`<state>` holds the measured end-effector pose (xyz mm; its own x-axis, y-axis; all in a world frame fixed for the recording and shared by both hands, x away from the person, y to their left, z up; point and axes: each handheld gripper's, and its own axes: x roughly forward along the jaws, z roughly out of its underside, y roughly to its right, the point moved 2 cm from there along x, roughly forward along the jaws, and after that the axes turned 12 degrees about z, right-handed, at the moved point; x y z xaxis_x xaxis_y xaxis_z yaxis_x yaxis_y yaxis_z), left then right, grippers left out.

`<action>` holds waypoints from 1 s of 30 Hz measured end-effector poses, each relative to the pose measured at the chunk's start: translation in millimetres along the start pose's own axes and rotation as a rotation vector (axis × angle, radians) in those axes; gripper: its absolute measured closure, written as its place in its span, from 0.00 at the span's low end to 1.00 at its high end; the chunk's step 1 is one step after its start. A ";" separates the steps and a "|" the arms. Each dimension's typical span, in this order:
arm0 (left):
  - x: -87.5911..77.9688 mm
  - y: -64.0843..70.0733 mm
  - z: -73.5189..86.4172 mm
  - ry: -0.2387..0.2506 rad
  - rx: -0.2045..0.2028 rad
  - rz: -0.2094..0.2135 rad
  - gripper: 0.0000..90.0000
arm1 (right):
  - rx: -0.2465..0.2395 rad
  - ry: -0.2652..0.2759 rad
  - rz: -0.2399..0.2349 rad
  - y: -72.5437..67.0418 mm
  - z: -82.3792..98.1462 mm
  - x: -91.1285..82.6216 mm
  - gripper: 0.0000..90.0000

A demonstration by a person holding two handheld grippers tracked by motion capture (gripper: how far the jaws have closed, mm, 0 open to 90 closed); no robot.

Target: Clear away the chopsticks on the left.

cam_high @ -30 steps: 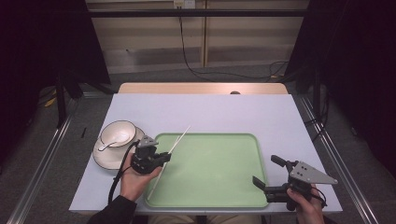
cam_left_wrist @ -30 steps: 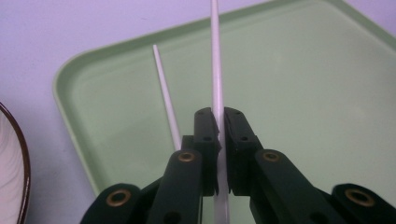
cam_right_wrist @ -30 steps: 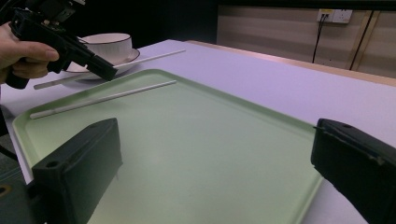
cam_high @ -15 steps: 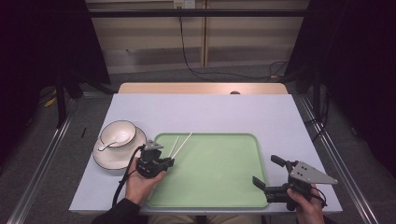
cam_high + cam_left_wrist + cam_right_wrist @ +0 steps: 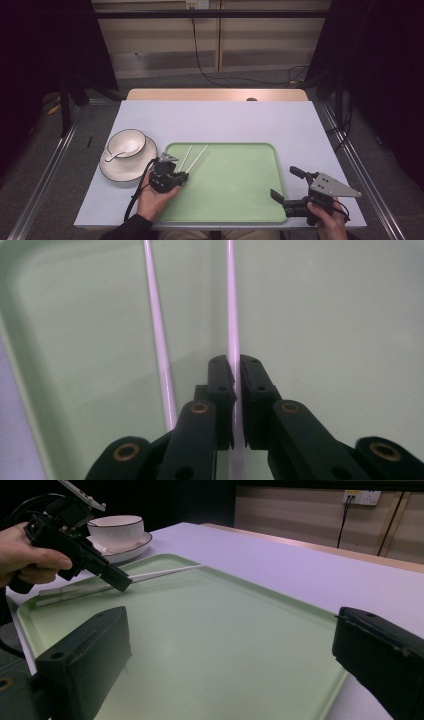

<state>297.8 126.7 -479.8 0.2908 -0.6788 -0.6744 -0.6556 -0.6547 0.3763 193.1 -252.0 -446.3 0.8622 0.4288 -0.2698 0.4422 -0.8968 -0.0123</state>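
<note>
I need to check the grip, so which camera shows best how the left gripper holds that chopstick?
The left gripper view: its jaws are shut on one chopstick, the other chopstick lying free beside it. In the high view the left gripper hides the contact; the right gripper view shows it small and side-on.

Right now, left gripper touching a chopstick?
Touching. In the left gripper view, the left gripper has its jaws closed on the right chopstick; the other chopstick lies free alongside.

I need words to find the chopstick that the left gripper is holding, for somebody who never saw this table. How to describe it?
Start at the large pale green tray on the white table. At its near-left corner lie two thin white chopsticks, side by side. The wanted chopstick is the right one of the pair in the high view, with the black left gripper shut on its near end; its neighbour lies free.
</note>
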 end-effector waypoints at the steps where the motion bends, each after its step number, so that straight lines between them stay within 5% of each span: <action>1: 0.6 -0.6 0.1 -0.003 0.000 -0.012 0.94 | 0.003 0.000 0.000 0.2 0.0 -0.1 0.02; 20: 1.6 -2.5 1.4 -0.007 0.014 -0.007 0.92 | -0.007 0.002 -0.006 -0.1 0.0 -0.5 0.02; 27: -5.9 -3.2 -8.3 0.028 0.069 -0.010 0.78 | 0.000 0.000 -0.003 -0.1 -0.1 -0.6 0.02; 30: -7.2 -2.4 -12.9 0.045 0.088 -0.007 0.83 | -0.005 0.000 -0.005 0.0 -0.1 -0.5 0.02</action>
<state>306.2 128.9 -467.6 0.3251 -0.6902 -0.6465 -0.7114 -0.6289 0.3136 192.7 -252.3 -446.1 0.8599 0.4334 -0.2697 0.4479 -0.8940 -0.0086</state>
